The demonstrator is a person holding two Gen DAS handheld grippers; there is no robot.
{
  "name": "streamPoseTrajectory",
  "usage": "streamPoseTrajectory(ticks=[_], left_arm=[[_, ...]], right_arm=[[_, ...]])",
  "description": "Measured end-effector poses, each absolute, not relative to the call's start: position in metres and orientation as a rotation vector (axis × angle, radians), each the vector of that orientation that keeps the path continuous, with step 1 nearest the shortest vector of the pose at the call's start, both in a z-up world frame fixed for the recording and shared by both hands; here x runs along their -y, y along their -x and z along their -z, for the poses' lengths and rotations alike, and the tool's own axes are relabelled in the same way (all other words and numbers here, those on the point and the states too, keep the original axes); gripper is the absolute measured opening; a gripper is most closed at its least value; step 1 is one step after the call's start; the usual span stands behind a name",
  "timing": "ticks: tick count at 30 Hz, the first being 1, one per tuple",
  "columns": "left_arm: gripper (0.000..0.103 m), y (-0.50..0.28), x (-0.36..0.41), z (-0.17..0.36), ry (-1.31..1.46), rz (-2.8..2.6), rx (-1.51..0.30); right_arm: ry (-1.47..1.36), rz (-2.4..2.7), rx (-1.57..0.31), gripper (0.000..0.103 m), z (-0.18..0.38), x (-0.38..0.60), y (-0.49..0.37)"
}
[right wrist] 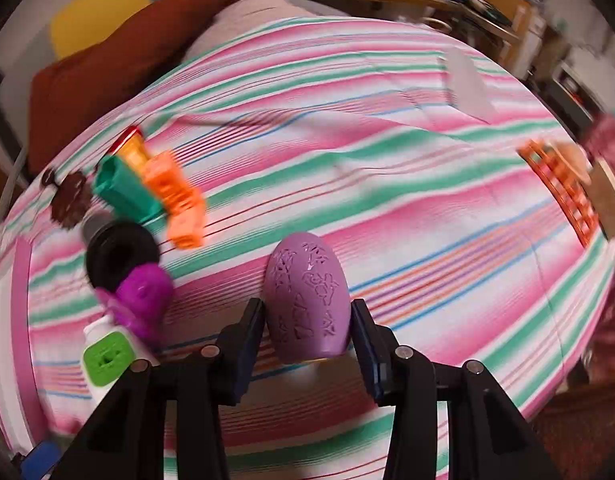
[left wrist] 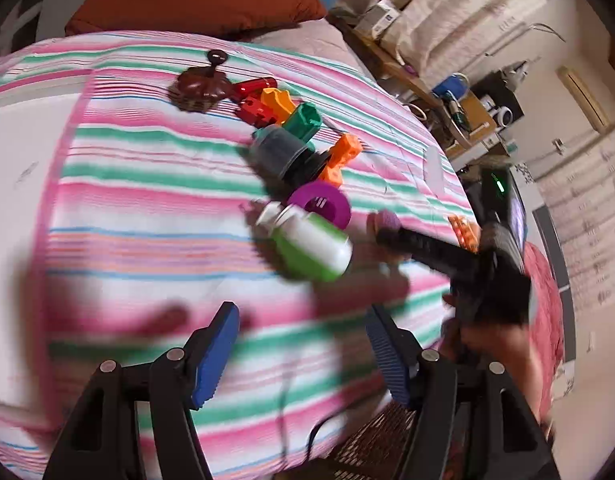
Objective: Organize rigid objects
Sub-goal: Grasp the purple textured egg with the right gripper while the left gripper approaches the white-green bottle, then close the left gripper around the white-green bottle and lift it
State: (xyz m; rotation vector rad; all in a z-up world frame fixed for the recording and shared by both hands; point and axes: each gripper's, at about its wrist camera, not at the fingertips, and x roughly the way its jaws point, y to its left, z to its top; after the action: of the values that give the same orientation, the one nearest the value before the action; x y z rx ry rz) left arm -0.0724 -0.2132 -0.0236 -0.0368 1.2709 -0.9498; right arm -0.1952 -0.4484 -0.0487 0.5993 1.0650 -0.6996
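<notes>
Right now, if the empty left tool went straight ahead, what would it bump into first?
Probably the white-and-green bottle lying on the striped bedspread. It lies ahead of the open left tool, slightly right of center. The picture is blurry, so depth is uncertain.

Egg [right wrist: 307,300] on bed [right wrist: 387,160], toys [right wrist: 147,200] prob left

My right claw [right wrist: 307,320] grips a purple egg [right wrist: 305,300] with cut-out patterns, both pads pressed to its sides, over the striped bedspread [right wrist: 387,160]. Near the bedspread's left edge lies a row: green block [right wrist: 123,190], orange block [right wrist: 177,204], black ring [right wrist: 121,256], magenta piece [right wrist: 143,292], white-green bottle [right wrist: 107,356]. An orange rack [right wrist: 563,192] sits at the right edge.
</notes>
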Motion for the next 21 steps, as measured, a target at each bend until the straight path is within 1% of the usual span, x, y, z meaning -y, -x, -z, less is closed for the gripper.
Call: streamPoseTrajectory(ticks=[3, 7, 12, 15, 17, 20, 21], left_arm=[[0.067, 0.061, 0.247, 0.035, 0.080, 0.920, -1.341], [0.067, 0.062, 0.279, 0.047, 0.004, 0.895, -1.346], [0.066, 0.061, 0.281, 0.068, 0.002, 0.893, -1.346], [0.065, 0.057, 0.267, 0.073, 0.079, 0.936, -1.307], [0.057, 0.056, 0.261, 0.074, 0.089, 0.974, -1.295], [0.051, 0.057, 0.250, 0.077, 0.109, 1.024, -1.289], [0.047, 0.057, 0.245, 0.078, 0.121, 1.038, -1.293]], right_arm=[[-0.638, 0.705, -1.052, 0.042, 0.047, 0.452, 0.202], [-0.636, 0.713, -1.054, 0.042, 0.047, 0.452, 0.200], [-0.621, 0.716, -1.059, 0.042, 0.049, 0.452, 0.193], [-0.616, 0.713, -1.057, 0.042, 0.048, 0.450, 0.192], [-0.600, 0.709, -1.055, 0.040, 0.047, 0.449, 0.191], [-0.571, 0.697, -1.056, 0.039, 0.046, 0.445, 0.188], [-0.566, 0.689, -1.054, 0.039, 0.045, 0.444, 0.187]])
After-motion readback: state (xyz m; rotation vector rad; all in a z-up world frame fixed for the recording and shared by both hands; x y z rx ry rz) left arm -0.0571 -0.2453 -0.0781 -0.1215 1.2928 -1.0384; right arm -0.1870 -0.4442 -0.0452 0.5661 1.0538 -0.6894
